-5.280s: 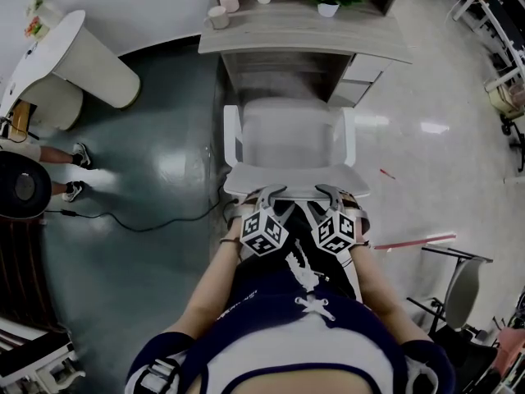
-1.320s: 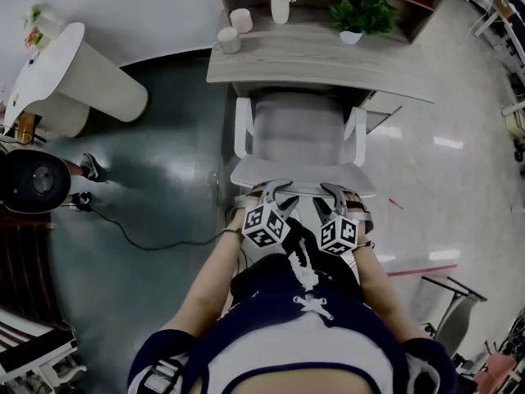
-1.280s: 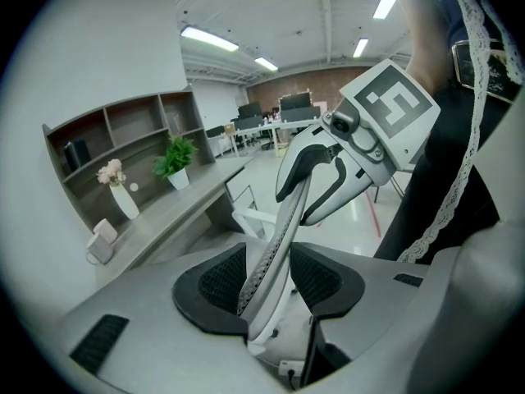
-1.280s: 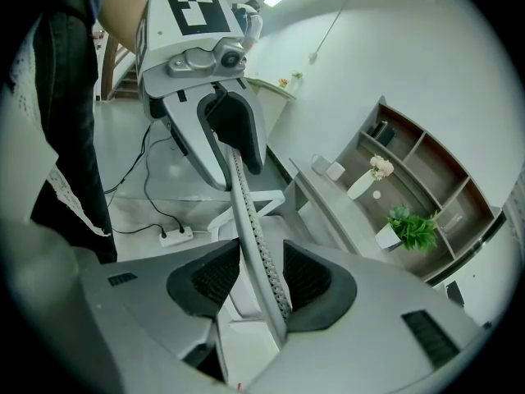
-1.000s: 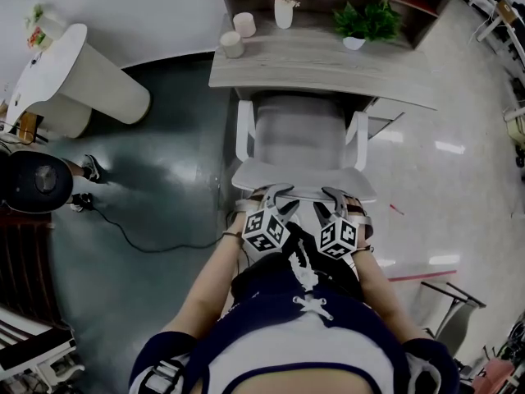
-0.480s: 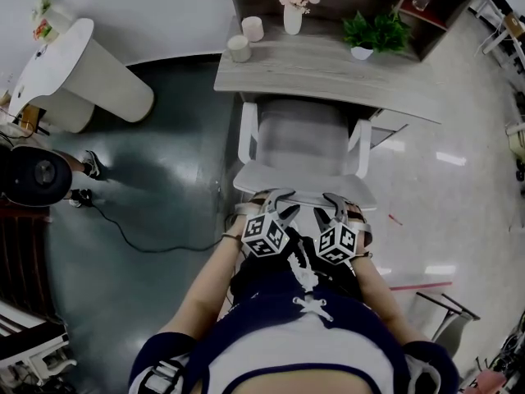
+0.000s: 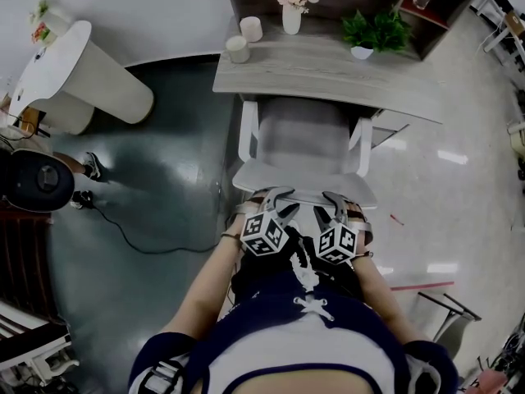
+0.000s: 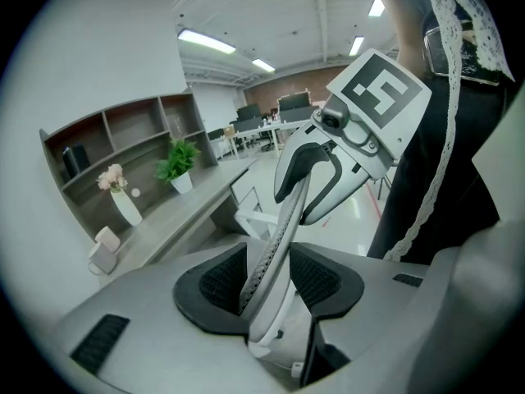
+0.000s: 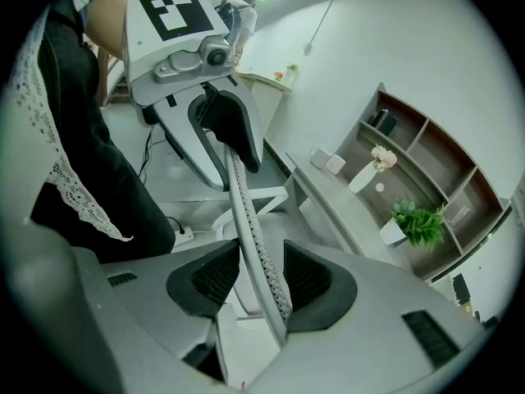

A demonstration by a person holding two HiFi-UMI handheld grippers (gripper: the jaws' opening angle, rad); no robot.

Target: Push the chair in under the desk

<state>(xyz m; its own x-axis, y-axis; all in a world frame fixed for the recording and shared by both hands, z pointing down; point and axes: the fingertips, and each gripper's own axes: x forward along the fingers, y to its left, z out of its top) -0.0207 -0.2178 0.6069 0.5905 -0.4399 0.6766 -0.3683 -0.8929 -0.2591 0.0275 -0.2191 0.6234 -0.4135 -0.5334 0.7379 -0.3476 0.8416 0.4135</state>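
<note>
Status at the chair (image 7: 302,142): it stands square to the tabletop (image 7: 328,71), directly ahead of you; the front of its seat lies at the tabletop's near edge, while the rest of the seat, the white armrests (image 7: 247,130) and the backrest (image 7: 303,189) sit out on your side. Your left tongs (image 7: 275,197) and right tongs (image 7: 336,200) sit side by side on the backrest's top rim, both angled downward. In the left gripper view the left tongs (image 8: 271,281) stand wide apart with the perforated rim (image 8: 283,236) passing between the pads, not clamped; in the right gripper view the right tongs (image 9: 250,281) are likewise spread, the rim (image 9: 246,220) running between them and lying close against one pad. On the tabletop you have two pale cups (image 7: 238,49) at the left end, a vase of flowers (image 7: 291,19) and a potted plant (image 7: 376,33) towards the back. A dark cable (image 7: 139,240) trails across the floor on your left.
</note>
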